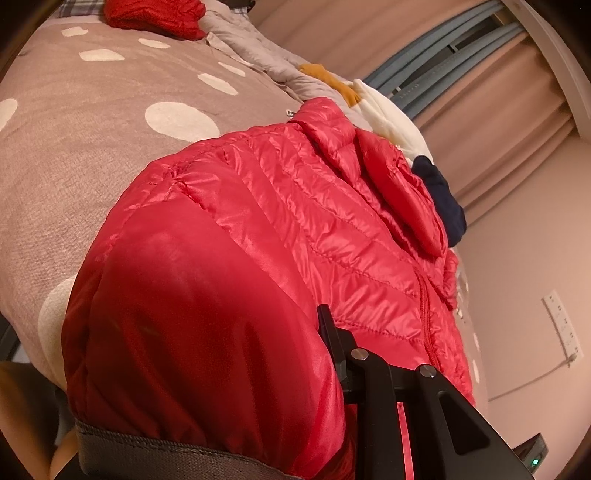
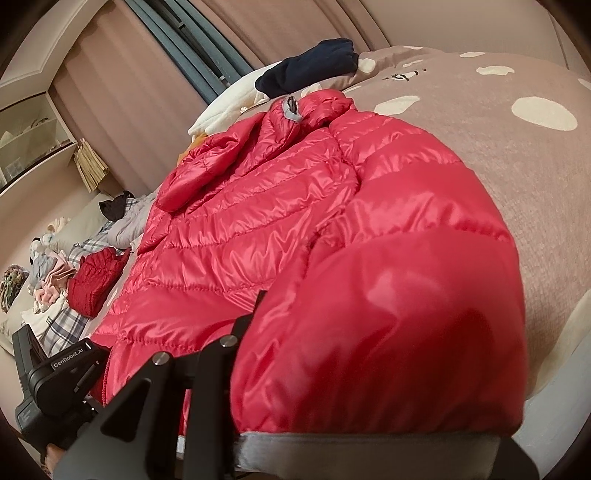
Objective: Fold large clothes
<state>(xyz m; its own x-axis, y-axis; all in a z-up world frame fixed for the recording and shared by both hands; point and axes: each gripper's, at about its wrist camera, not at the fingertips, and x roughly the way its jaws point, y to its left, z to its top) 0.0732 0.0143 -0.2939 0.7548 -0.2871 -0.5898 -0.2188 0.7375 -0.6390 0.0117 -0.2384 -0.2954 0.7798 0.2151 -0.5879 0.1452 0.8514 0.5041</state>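
A shiny red quilted down jacket [image 1: 280,206] lies face up on a bed, zip closed, collar toward the far end. My left gripper [image 1: 325,354] is shut on the jacket's left sleeve cuff, whose grey trim [image 1: 177,454] drapes over the camera. Only one black finger [image 1: 327,325] shows. In the right wrist view the jacket [image 2: 258,221] fills the middle. My right gripper [image 2: 255,325] is shut on the right sleeve cuff, grey trim [image 2: 351,446] at the bottom. One black finger [image 2: 258,306] shows. The left gripper body [image 2: 55,384] shows at the lower left.
The bed cover [image 1: 92,129] is taupe with white dots. A folded red garment [image 1: 155,16], grey clothes [image 1: 258,55], and a white and navy pile [image 1: 436,177] lie around the jacket. Pink curtains [image 1: 498,92] and a wall socket [image 1: 561,325] are behind. More clothes [image 2: 51,273] are piled left.
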